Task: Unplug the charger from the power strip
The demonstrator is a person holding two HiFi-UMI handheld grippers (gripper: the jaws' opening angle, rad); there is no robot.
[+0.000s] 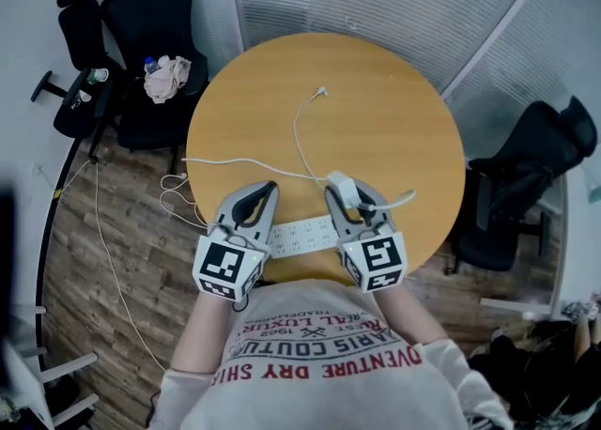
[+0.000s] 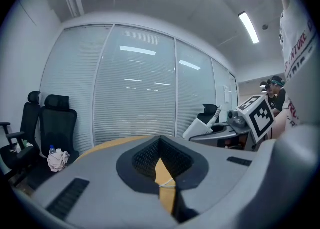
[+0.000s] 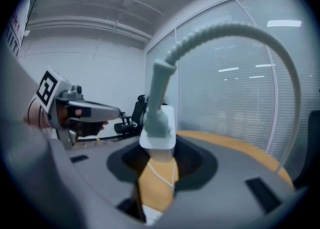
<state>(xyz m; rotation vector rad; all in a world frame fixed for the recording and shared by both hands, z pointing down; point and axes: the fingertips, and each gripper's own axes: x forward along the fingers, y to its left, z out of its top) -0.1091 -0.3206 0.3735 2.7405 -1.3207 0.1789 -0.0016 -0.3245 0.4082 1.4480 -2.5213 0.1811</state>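
Observation:
A white power strip [image 1: 300, 234] lies on the round wooden table [image 1: 376, 118] near its front edge, between my two grippers. My right gripper [image 1: 344, 193] is shut on the white charger [image 1: 340, 184], held above the strip's right end and apart from it. In the right gripper view the charger [image 3: 159, 128] sits between the jaw tips of the right gripper [image 3: 159, 145], its grey-green cable [image 3: 225, 33] arching up and to the right. The charger's thin white cable [image 1: 300, 137] runs away across the table. My left gripper [image 1: 270, 190] hovers over the strip's left end, shut and holding nothing; the left gripper view shows the left gripper [image 2: 160, 142] with the tips together.
Black office chairs [image 1: 150, 15] stand at the left, one with a cloth [image 1: 167, 76] and a bottle on its seat. Another black chair [image 1: 526, 184] is at the right. The strip's white lead [image 1: 178, 198] hangs off the table's left edge onto the wooden floor. Blinds cover the glass wall behind.

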